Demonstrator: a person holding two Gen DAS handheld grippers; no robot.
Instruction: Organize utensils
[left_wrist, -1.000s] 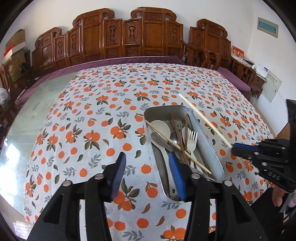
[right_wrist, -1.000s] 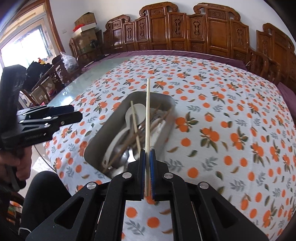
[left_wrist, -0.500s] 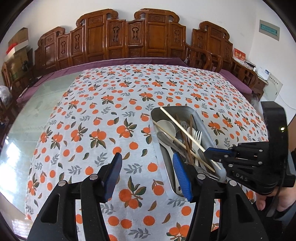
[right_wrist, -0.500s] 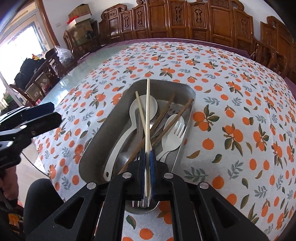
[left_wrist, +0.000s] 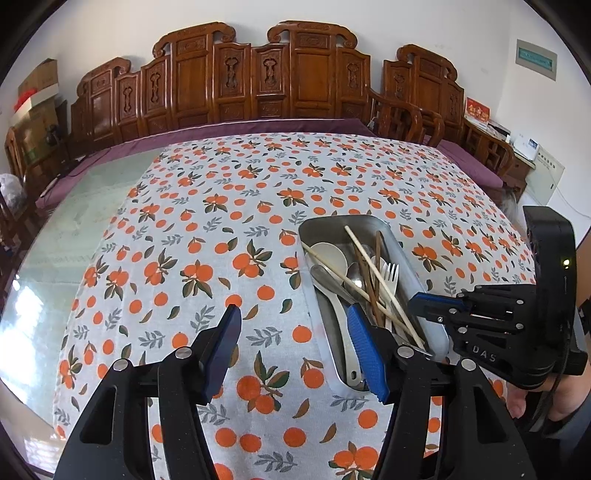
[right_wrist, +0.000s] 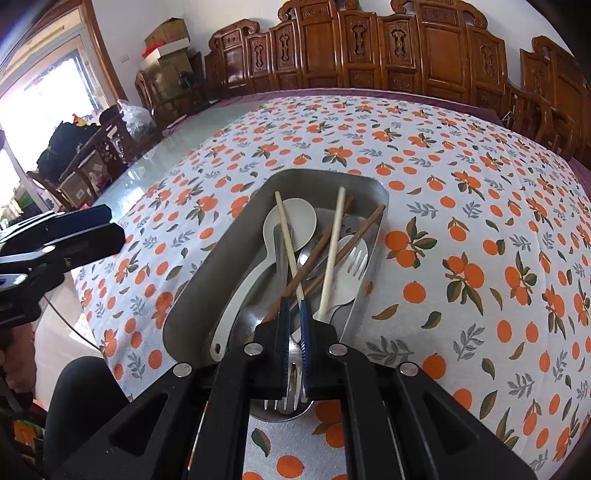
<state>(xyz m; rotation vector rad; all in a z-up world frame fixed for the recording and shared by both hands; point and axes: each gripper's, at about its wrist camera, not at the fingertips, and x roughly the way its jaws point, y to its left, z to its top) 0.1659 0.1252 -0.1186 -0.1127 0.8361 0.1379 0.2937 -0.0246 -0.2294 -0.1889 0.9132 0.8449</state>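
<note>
A metal tray (left_wrist: 436, 336) (right_wrist: 207, 273) on the orange-print tablecloth holds a white spoon (right_wrist: 291, 221), a white fork (right_wrist: 351, 266), metal cutlery, two dark brown chopsticks (right_wrist: 354, 232) and two pale chopsticks. One pale chopstick (right_wrist: 332, 254) (left_wrist: 376, 277) now lies loose in the tray. My right gripper (right_wrist: 294, 317) (left_wrist: 413, 301) hovers over the tray's near end, its blue pads slightly apart with nothing between them. My left gripper (left_wrist: 291, 332) is wide open and empty, just left of the tray.
The tablecloth (left_wrist: 221, 229) covers a glass-topped table with a purple border. Carved wooden chairs (left_wrist: 251, 81) line the far side. More chairs, bags and boxes (right_wrist: 110, 140) stand at the left near a window.
My right gripper lowered the pale chopstick into the tray and let it go; the chopstick now rests among the other utensils. The left gripper stayed open and shifted slightly.
</note>
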